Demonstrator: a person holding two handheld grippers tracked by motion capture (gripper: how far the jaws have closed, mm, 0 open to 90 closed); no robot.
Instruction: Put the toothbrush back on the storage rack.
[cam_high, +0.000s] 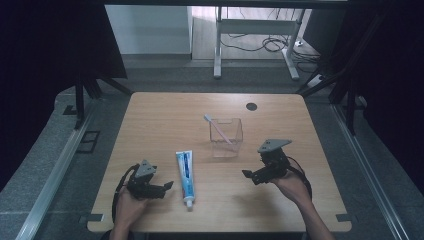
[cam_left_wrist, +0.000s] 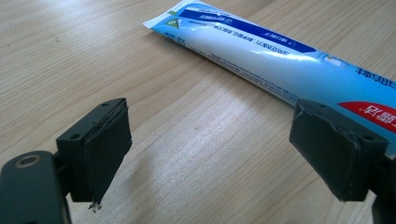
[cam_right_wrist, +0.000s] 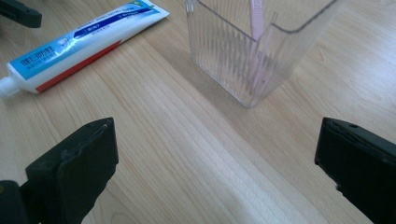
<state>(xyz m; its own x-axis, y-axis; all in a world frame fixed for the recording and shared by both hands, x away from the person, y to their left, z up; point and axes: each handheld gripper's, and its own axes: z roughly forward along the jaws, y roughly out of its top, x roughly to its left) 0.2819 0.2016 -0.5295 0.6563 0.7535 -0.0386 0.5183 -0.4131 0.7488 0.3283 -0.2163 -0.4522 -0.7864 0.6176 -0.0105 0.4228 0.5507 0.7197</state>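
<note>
The left gripper (cam_high: 167, 186) hangs low over the wooden table (cam_high: 160, 125), jaws spread and empty; the toothpaste tube (cam_high: 186, 177) lies flat just beside its far jaw, cap toward the person. The right gripper (cam_high: 248, 175) is also spread wide and holds nothing. Ahead of it stands a clear container (cam_high: 226, 137) with a pink toothbrush (cam_high: 218, 128) leaning inside.

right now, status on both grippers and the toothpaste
Left gripper open beside toothpaste, right gripper open, empty. Toothpaste flat on table. Nothing blocking.
</note>
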